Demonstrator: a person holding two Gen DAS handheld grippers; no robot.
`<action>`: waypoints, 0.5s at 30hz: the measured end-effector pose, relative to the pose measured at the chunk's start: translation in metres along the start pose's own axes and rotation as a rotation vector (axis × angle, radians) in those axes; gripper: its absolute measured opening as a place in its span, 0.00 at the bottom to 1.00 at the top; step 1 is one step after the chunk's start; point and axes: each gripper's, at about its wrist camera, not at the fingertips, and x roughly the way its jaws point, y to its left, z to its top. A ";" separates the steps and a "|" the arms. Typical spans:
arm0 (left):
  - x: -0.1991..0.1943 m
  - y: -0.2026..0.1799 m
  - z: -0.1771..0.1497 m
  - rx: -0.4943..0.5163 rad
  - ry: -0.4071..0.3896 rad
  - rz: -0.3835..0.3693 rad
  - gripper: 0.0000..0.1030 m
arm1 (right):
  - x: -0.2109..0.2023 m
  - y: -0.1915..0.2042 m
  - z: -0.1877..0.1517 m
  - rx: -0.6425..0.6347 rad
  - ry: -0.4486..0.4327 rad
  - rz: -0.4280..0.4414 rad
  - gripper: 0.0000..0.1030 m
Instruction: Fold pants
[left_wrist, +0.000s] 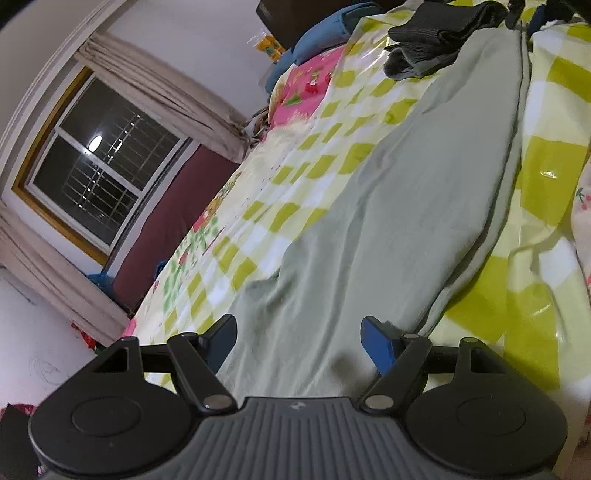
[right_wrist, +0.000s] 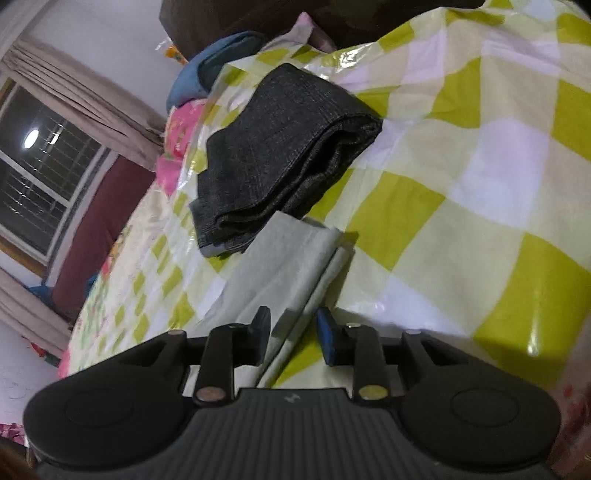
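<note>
Pale green pants (left_wrist: 406, 206) lie stretched out along a bed covered with a yellow-green checked sheet (left_wrist: 295, 155). My left gripper (left_wrist: 299, 339) is open, low over the near end of the pants, its fingers apart on either side of the cloth. In the right wrist view the far end of the pants (right_wrist: 291, 258) shows doubled layers. My right gripper (right_wrist: 293, 332) is open, with the layered edge of the pants between its fingers but not pinched.
A folded dark grey garment (right_wrist: 280, 155) lies on the sheet just beyond the pants' end; it also shows in the left wrist view (left_wrist: 439, 37). A blue pillow (right_wrist: 218, 66) and pink bedding (left_wrist: 310, 81) lie at the head. A window (left_wrist: 96, 162) with curtains is on the left.
</note>
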 end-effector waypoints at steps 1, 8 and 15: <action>0.000 0.000 0.001 0.000 0.000 0.000 0.85 | 0.001 0.001 0.000 0.013 -0.006 -0.007 0.28; 0.007 -0.005 0.006 -0.027 -0.002 -0.044 0.85 | 0.011 -0.002 -0.008 -0.013 -0.006 -0.006 0.37; 0.004 -0.018 -0.001 -0.036 -0.013 -0.087 0.84 | 0.021 -0.007 -0.002 0.084 -0.021 0.049 0.05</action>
